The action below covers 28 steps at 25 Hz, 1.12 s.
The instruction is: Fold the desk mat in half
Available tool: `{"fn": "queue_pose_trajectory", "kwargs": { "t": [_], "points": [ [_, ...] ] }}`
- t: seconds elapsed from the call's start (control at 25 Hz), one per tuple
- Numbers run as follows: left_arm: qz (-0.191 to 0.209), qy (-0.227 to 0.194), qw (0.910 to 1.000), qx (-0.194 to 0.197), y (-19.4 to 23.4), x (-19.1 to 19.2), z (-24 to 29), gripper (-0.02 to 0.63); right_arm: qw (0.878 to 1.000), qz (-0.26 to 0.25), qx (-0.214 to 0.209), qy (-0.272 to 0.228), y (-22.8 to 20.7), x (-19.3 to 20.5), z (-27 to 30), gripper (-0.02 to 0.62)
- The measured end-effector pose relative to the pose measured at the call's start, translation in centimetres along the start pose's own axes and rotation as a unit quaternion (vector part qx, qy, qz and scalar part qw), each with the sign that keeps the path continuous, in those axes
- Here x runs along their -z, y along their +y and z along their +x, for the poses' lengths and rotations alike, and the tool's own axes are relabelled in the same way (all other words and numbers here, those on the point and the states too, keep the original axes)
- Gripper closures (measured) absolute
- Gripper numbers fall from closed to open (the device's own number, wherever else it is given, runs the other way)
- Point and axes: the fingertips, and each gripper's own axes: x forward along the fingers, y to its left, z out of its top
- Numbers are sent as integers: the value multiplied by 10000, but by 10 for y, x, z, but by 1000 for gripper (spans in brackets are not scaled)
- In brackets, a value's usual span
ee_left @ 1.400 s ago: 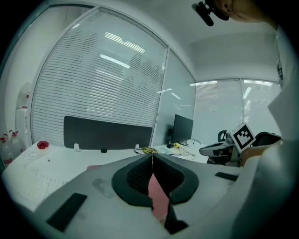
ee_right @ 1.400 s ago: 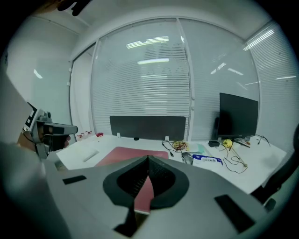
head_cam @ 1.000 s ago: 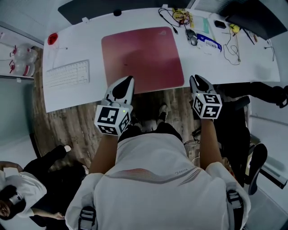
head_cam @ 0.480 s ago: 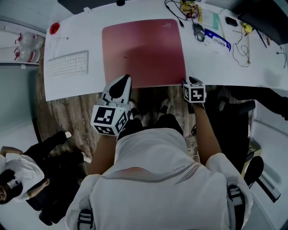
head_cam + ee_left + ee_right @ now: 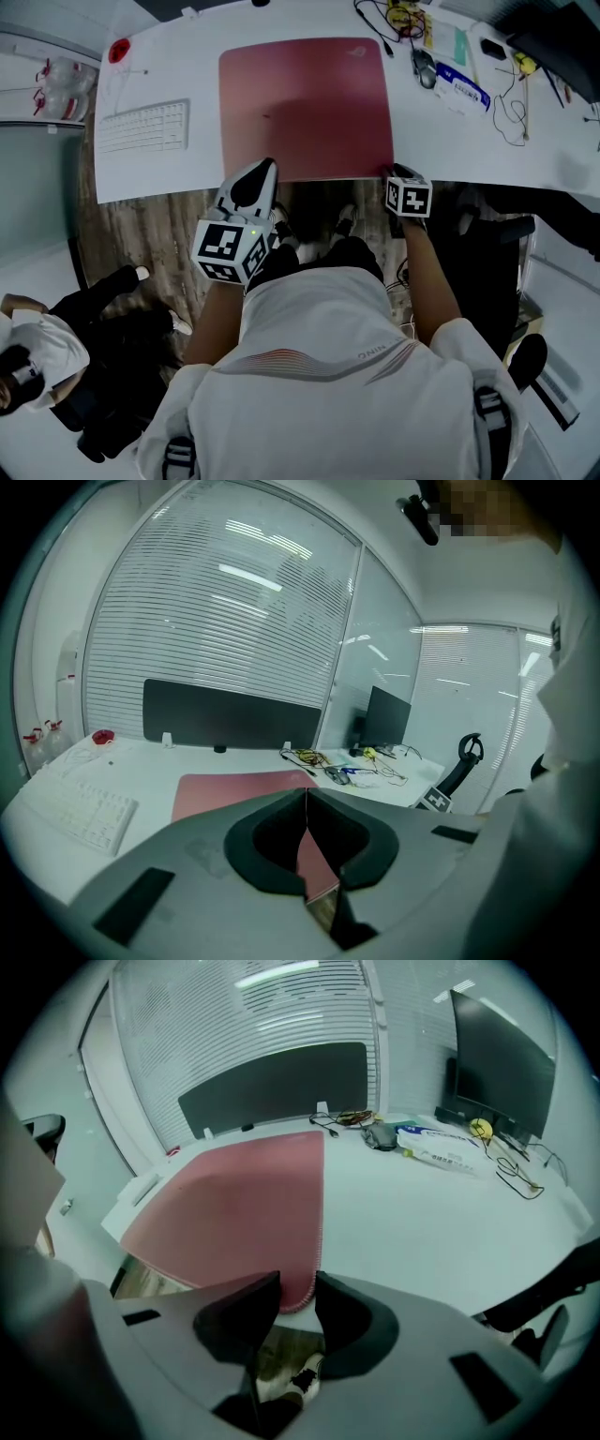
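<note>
A pink desk mat point(image 5: 305, 108) lies flat on the white desk point(image 5: 525, 141), its near edge along the desk's front edge. My right gripper point(image 5: 387, 174) points steeply down at the mat's near right corner. In the right gripper view that corner of the mat point(image 5: 234, 1204) sits between the parted jaws of the right gripper point(image 5: 297, 1288); they have just been closing, and the pads do not press on it. My left gripper point(image 5: 268, 165) hovers at the mat's near edge, left of centre. Its tips point(image 5: 306, 794) meet with nothing between them, above the mat point(image 5: 234, 794).
A white keyboard point(image 5: 142, 128) lies left of the mat. A mouse point(image 5: 424, 66), cables point(image 5: 394, 19) and small items crowd the desk's far right, with a monitor point(image 5: 492, 1054) behind. A person point(image 5: 37, 361) sits low at the left. A black chair point(image 5: 487, 272) stands at the right.
My right gripper has dropped from above the desk's front edge down to the mat's near right corner. The left gripper has barely moved.
</note>
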Motion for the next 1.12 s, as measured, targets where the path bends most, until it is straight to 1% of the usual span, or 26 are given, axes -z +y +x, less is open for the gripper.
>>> {"fn": "queue_pose_trajectory", "kwargs": {
  "t": [0.08,0.2,0.32,0.4,0.52,0.64,0.76,0.88,1.0,1.12],
  "points": [
    [-17,15,10000,27,2,1,1,592,9999,133,-89,-53,2,0,0,450],
    [-6,-10,10000,60,2,-1,3,592,9984,483,-213,-184,6,-2,1,505],
    [23,-50,10000,63,4,-5,0,592,9981,434,-122,-420,9,-6,-8,515],
    [20,-65,10000,37,8,-6,-2,592,9969,400,-141,-660,13,-13,-18,518],
    [-8,-102,9999,3,14,-9,-6,592,9930,343,-279,-1096,25,-30,-38,520],
    [-27,-175,9998,-29,20,-13,-9,592,9873,257,-515,-1478,43,-55,-58,520],
    [-76,-255,9996,-66,28,-17,-15,592,9811,34,-774,-1774,67,-81,-75,520],
    [-89,-350,9993,-138,39,-22,-24,592,9740,-364,-1042,-1976,102,-103,-85,520],
    [-152,-463,9984,-280,55,-25,-37,592,9669,-746,-1343,-2037,146,-116,-87,520],
    [-229,-515,9974,-453,71,-22,-53,592,9607,-1092,-1610,-1978,188,-121,-80,520]
  ]
}}
